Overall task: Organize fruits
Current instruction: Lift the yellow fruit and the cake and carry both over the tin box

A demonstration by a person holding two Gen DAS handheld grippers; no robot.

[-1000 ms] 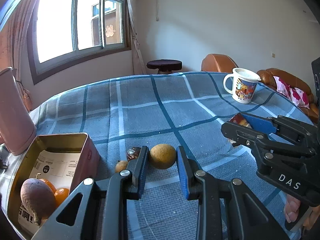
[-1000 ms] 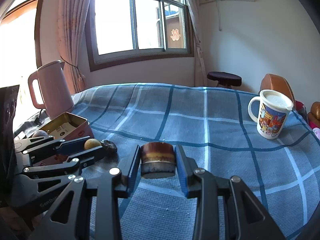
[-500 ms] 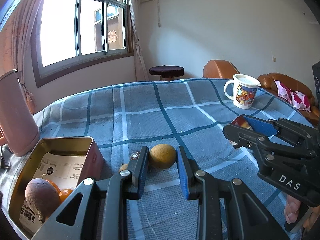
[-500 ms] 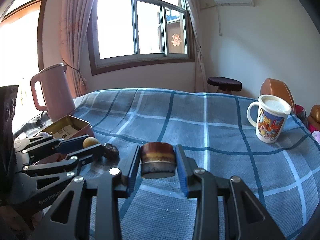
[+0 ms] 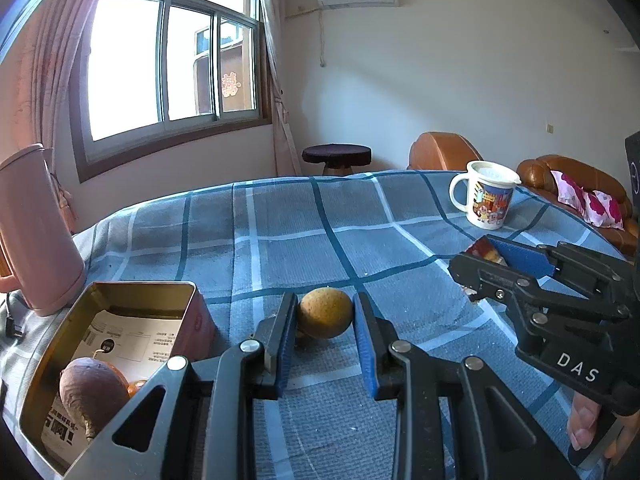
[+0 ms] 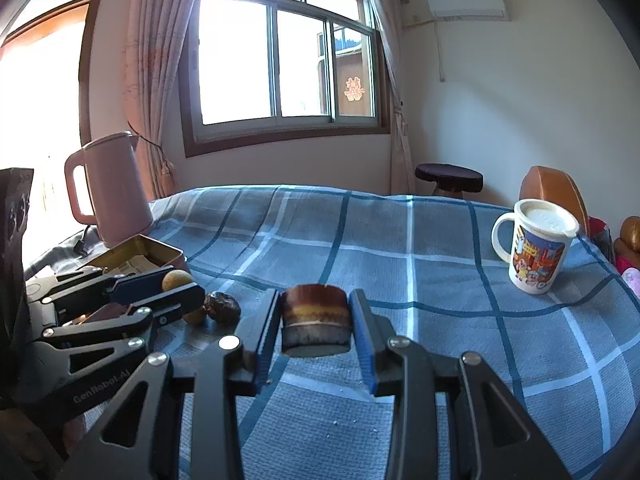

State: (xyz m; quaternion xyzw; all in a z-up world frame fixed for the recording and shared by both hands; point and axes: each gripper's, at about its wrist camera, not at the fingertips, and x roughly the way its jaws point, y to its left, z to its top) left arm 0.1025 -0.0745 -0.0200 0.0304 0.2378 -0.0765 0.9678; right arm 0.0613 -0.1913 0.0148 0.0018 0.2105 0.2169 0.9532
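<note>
My left gripper [image 5: 325, 318] is shut on a round yellow-brown fruit [image 5: 325, 313] and holds it above the blue checked tablecloth, right of an open metal tin [image 5: 132, 332]. The tin holds a purple-brown fruit [image 5: 90, 388] and a small orange one [image 5: 134, 388]. My right gripper [image 6: 316, 320] is shut on a layered brown and yellow cylinder [image 6: 316, 322], held off the cloth. In the right wrist view a dark wrinkled fruit [image 6: 222, 307] and a small yellow fruit [image 6: 195, 316] lie on the cloth beside the left gripper [image 6: 176, 286].
A pink kettle [image 5: 32, 232] stands at the table's left edge behind the tin. A white cartoon mug [image 5: 486, 200] with a lid stands at the far right. A dark stool [image 5: 336, 156] and brown sofa [image 5: 572, 184] lie beyond the table.
My left gripper has risen with the yellow-brown fruit, so the small fruits on the cloth dropped out of its view. The right gripper still holds the cylinder and has tilted up slightly.
</note>
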